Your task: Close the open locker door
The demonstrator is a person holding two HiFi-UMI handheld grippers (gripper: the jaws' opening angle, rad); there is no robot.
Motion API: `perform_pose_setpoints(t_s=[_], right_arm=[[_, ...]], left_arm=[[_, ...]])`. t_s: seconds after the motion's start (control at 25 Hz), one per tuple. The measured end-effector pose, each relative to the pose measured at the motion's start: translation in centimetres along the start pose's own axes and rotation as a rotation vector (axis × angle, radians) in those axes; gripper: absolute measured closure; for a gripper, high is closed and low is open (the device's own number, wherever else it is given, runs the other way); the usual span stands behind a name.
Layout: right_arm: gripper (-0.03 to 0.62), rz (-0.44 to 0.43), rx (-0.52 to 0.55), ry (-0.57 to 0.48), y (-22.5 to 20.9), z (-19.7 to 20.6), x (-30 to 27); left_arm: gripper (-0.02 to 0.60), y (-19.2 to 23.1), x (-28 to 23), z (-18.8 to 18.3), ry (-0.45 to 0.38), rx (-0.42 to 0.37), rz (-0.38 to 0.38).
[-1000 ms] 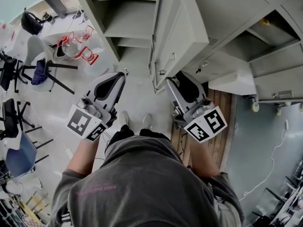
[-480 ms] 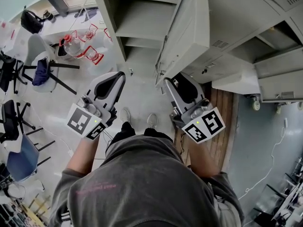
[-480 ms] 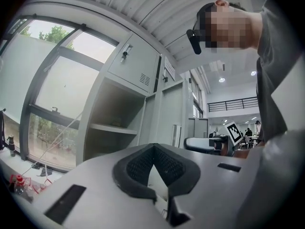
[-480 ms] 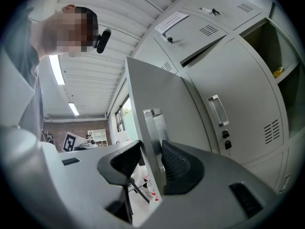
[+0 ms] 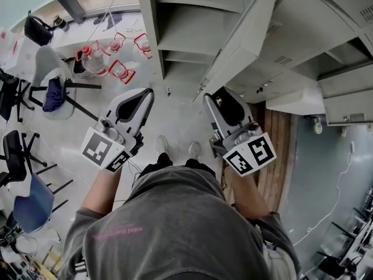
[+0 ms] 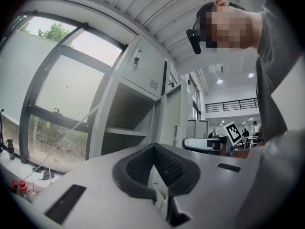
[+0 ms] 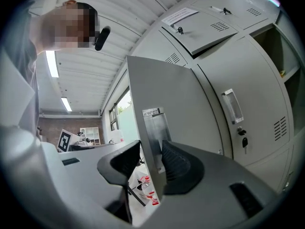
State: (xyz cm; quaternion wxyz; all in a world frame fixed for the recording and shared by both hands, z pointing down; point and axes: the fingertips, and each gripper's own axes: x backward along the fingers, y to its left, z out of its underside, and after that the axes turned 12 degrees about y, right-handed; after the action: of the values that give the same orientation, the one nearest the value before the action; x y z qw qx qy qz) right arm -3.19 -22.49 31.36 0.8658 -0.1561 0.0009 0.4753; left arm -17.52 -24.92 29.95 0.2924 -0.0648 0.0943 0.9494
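The locker door (image 5: 245,39) stands partly open, swung out from the grey locker (image 5: 148,28), whose bare shelves (image 5: 195,28) show to the left of the door. The right gripper (image 5: 213,95) reaches the door's free edge from below. In the right gripper view that edge, with its metal latch plate (image 7: 153,128), sits between the jaws of the right gripper (image 7: 151,156). The ribbed right pad lies against one face of the locker door (image 7: 190,109) and the left pad sits at the other, so the jaws are closed on the door.

The left gripper (image 5: 145,92) is held to the left of the door, well apart from it and touching nothing. In its own view the left gripper (image 6: 153,149) has its black pads meeting at the tip, closed with nothing between them.

Right of the door in the right gripper view is a closed locker front with a handle (image 7: 231,104) and a key (image 7: 244,142) in its lock. Far left of the door on the floor stand chairs (image 5: 55,92) and red-capped bottles (image 5: 90,60). Below the door the person's shoes (image 5: 162,144) are on the floor, and wooden boards (image 5: 274,139) lie below and to its right.
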Motion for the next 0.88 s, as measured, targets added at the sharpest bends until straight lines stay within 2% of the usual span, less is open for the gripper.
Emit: perform_pose_setpoints(t_s=[0.88], right_arm=[[0.459,0.023,0.020,0.015,2.1,-1.2,-9.6]], left_arm=[[0.566,8.5,2.8,-0.4,-0.027,0.031,-0.002]])
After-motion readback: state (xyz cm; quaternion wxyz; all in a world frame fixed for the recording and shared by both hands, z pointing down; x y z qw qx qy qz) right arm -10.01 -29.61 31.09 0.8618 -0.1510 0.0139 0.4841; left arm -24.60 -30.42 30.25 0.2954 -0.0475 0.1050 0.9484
